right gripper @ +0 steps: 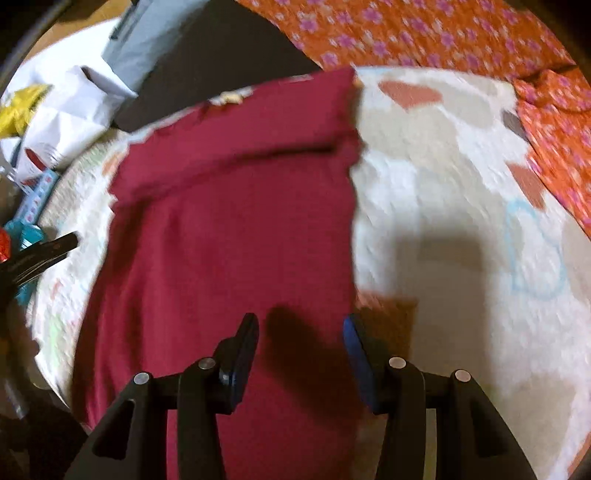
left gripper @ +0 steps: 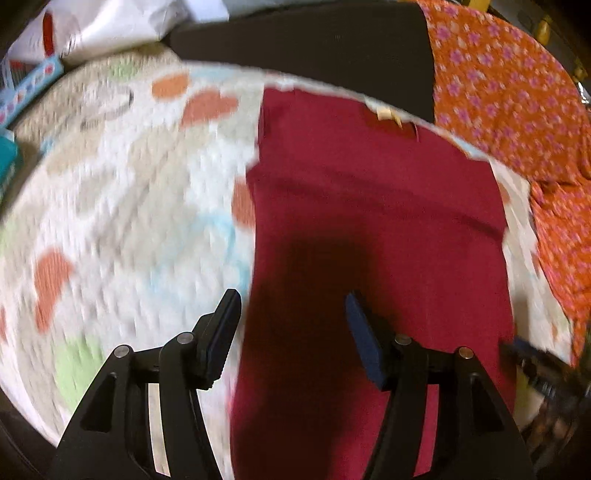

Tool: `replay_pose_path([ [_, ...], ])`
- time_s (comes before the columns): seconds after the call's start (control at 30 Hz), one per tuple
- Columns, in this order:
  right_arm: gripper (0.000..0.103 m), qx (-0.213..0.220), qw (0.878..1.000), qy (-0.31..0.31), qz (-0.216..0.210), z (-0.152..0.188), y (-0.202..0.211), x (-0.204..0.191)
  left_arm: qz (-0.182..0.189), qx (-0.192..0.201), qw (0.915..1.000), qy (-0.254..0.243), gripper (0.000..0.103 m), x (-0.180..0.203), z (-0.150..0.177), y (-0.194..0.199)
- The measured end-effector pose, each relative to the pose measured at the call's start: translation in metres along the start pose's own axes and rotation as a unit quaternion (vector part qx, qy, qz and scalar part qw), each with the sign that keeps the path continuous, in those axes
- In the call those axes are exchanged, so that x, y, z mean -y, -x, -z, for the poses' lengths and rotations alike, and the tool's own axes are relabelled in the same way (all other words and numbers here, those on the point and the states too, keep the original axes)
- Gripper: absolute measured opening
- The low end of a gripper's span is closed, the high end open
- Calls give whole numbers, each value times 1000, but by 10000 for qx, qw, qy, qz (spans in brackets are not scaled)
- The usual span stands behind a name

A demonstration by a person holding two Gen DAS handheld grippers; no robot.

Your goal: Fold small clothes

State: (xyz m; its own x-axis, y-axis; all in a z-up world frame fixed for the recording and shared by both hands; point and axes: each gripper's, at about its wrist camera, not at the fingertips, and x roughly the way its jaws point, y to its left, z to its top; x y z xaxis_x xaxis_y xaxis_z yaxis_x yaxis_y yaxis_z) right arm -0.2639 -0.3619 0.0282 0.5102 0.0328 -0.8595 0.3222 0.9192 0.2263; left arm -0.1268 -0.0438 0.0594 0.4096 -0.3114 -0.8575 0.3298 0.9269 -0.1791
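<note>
A dark red garment [left gripper: 369, 229] lies flat in a long strip on a white quilted mat with heart prints [left gripper: 129, 206]; a small tan label shows at its far edge. My left gripper [left gripper: 291, 306] is open and empty above the garment's near left edge. In the right wrist view the same garment [right gripper: 236, 229] lies on the mat [right gripper: 443, 206], with a fold line across its far part. My right gripper [right gripper: 301, 328] is open and empty above the garment's near right edge. The left gripper's tip [right gripper: 44, 251] shows at the left of that view.
An orange floral cloth [left gripper: 517, 110] lies to the right of the mat and also shows in the right wrist view [right gripper: 424, 33]. A dark panel [left gripper: 314, 48] sits behind the mat. White bags [right gripper: 66, 114] and a blue box [left gripper: 26, 92] lie at the far left.
</note>
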Motion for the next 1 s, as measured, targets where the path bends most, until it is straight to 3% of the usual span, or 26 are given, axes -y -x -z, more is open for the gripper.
replay_pose_path([
  [0.2, 48, -223, 9993, -21, -311, 43, 26, 18, 187, -444, 9988, 60, 59, -13, 57, 8],
  [0.33, 48, -358, 9984, -102, -437, 69, 37, 30, 211, -589, 9978, 230, 59, -20, 80, 12],
  [0.4, 48, -440, 9963, -256, -696, 81, 40, 35, 220, -741, 9962, 395, 59, -26, 90, 10],
  [0.5, 49, -569, 9933, -291, -965, 95, 40, 35, 226, -827, 9951, 498, 59, -28, 96, 7],
  [0.67, 50, -554, 9925, -212, -1068, 104, 42, 29, 212, -823, 9949, 536, 61, -25, 96, 7],
  [0.73, 50, -655, 9877, -204, -1407, 106, 40, 24, 245, -841, 9947, 539, 71, -25, 98, 6],
  [0.8, 50, -693, 9866, -127, -1470, 110, 36, 19, 298, -873, 9947, 445, 78, -19, 99, 3],
  [0.97, 52, -531, 9844, -294, -1652, 113, 34, 22, 173, -905, 9955, 208, 76, -13, 101, 0],
  [1.0, 51, -481, 9838, -325, -1697, 115, 34, 23, 157, -901, 9955, 234, 65, -14, 102, 1],
])
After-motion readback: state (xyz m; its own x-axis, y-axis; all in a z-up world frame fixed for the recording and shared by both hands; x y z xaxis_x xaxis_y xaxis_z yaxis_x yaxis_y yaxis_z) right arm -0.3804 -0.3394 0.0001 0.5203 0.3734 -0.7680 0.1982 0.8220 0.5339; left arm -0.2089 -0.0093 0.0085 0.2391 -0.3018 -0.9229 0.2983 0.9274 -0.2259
